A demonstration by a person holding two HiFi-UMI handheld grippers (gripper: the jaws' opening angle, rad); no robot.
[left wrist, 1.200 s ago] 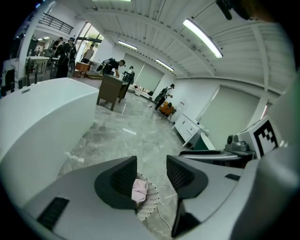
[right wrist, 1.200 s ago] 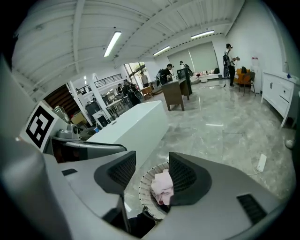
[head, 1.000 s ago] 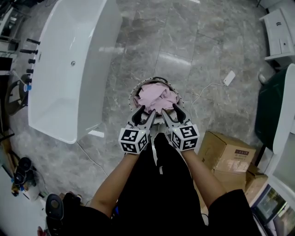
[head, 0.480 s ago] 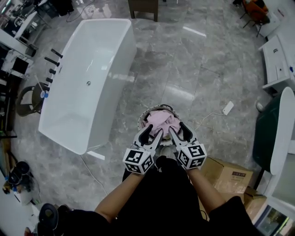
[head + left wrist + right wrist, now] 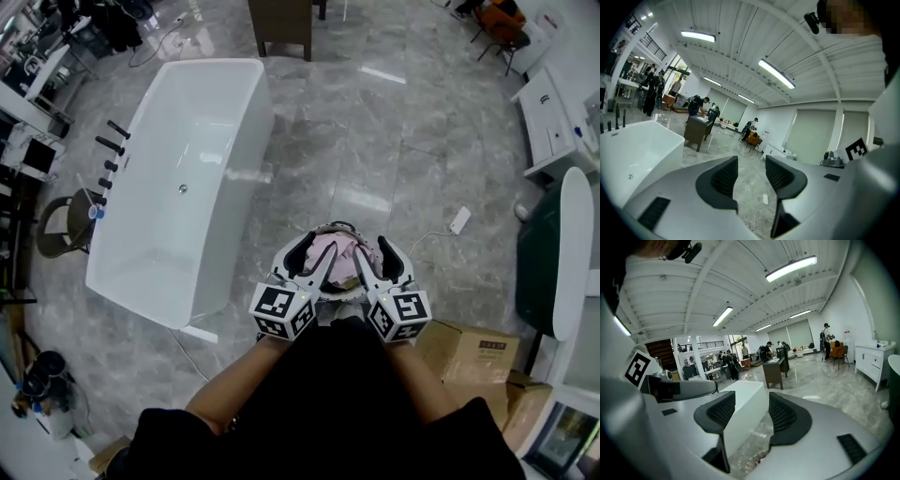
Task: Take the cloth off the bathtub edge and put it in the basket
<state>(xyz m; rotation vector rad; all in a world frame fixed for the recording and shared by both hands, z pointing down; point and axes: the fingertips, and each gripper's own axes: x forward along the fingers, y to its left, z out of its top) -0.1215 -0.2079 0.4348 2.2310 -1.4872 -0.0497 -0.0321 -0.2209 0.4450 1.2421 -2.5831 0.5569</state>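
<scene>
The pink cloth lies bunched inside the round basket on the floor, just ahead of me in the head view. My left gripper and right gripper hang side by side above the basket's near rim, both open and empty. The white bathtub stands to the left with nothing on its edge. In the left gripper view the left gripper points level across the room. In the right gripper view the right gripper frames the bathtub, with a bit of the basket rim below.
Cardboard boxes sit on the floor to my right. A white power strip with its cable lies beyond the basket. Black taps line the tub's left side, and a dark desk stands at the far end.
Both grippers have lifted and drawn back toward me from over the basket. The head view has tipped up, showing more of the room. The cloth stays in the basket.
</scene>
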